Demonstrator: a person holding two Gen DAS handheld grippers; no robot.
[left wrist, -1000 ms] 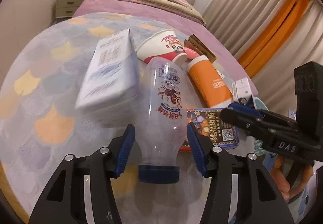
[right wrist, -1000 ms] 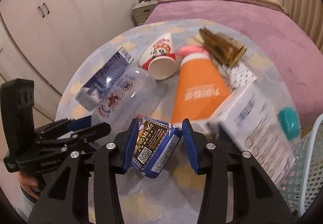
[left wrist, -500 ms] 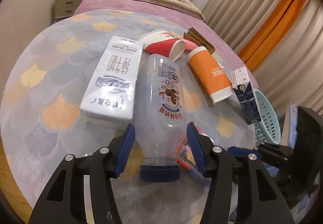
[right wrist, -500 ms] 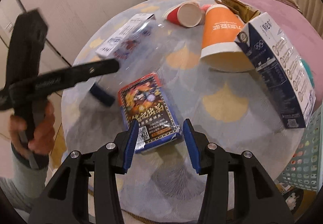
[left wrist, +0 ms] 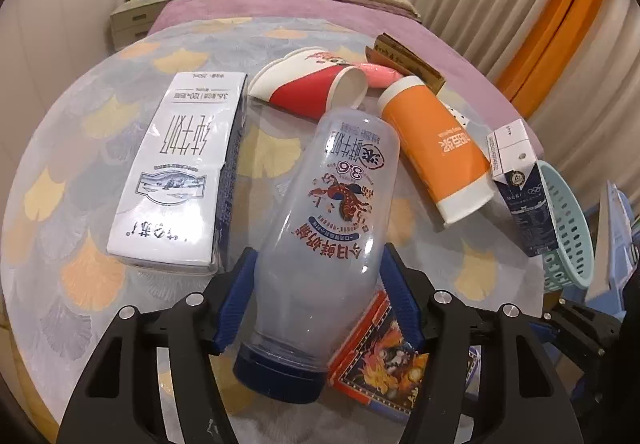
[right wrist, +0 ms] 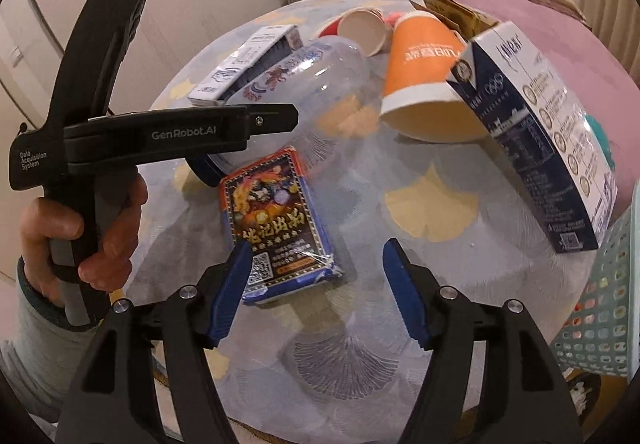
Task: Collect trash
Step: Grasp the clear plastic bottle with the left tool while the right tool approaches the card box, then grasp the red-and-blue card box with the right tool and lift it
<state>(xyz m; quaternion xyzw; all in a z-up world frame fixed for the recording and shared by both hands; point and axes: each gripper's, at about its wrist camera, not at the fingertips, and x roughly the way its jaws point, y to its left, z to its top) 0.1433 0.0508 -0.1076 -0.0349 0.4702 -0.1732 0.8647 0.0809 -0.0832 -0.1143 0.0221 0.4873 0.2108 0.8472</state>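
A clear plastic bottle (left wrist: 332,204) with a blue cap lies on the round table (left wrist: 80,224), cap toward me. My left gripper (left wrist: 320,254) straddles its lower body; the jaws are opening and the pads stand just off its sides. In the right wrist view, a colourful card pack (right wrist: 276,220) lies flat on the table (right wrist: 420,304). My right gripper (right wrist: 317,246) is over its near end with the jaws opening wide. The left pad is close to the pack and the right pad is well clear of it. The bottle (right wrist: 308,80) lies just beyond the pack.
A white milk carton (left wrist: 180,180), a red paper cup (left wrist: 312,88), an orange cup (left wrist: 440,148), a brown box (left wrist: 404,60) and a blue carton (left wrist: 524,200) lie around. A teal basket (left wrist: 568,228) hangs off the right edge. A hand (right wrist: 80,236) holds the left gripper.
Both grippers came down to the table and widened their jaws. The card pack left the right gripper's grip and lies flat. The bottle rests on the table, freed from the left pads.
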